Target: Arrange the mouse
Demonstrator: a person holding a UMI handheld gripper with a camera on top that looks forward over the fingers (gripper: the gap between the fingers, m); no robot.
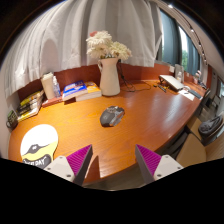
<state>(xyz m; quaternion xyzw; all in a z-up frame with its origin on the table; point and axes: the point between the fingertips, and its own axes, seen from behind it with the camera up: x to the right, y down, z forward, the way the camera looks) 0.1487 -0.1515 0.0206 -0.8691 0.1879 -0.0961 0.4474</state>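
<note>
A grey computer mouse (pixel 112 115) lies on the wooden desk (pixel 140 125), well beyond my fingers and slightly left of the gap's middle. A round white mouse pad with dark and yellow print (pixel 39 146) lies on the desk at the near left, just beyond my left finger. My gripper (pixel 113 162) is open and empty; its two magenta pads (pixel 80 160) stand wide apart above the desk's front part, with nothing between them.
A white vase with pale flowers (pixel 109 72) stands behind the mouse. Books and boxes (pixel 72 91) line the back left. Papers and a device (pixel 172 83) lie at the far right. The desk's curved edge (pixel 185 128) and a chair (pixel 211 126) are on the right.
</note>
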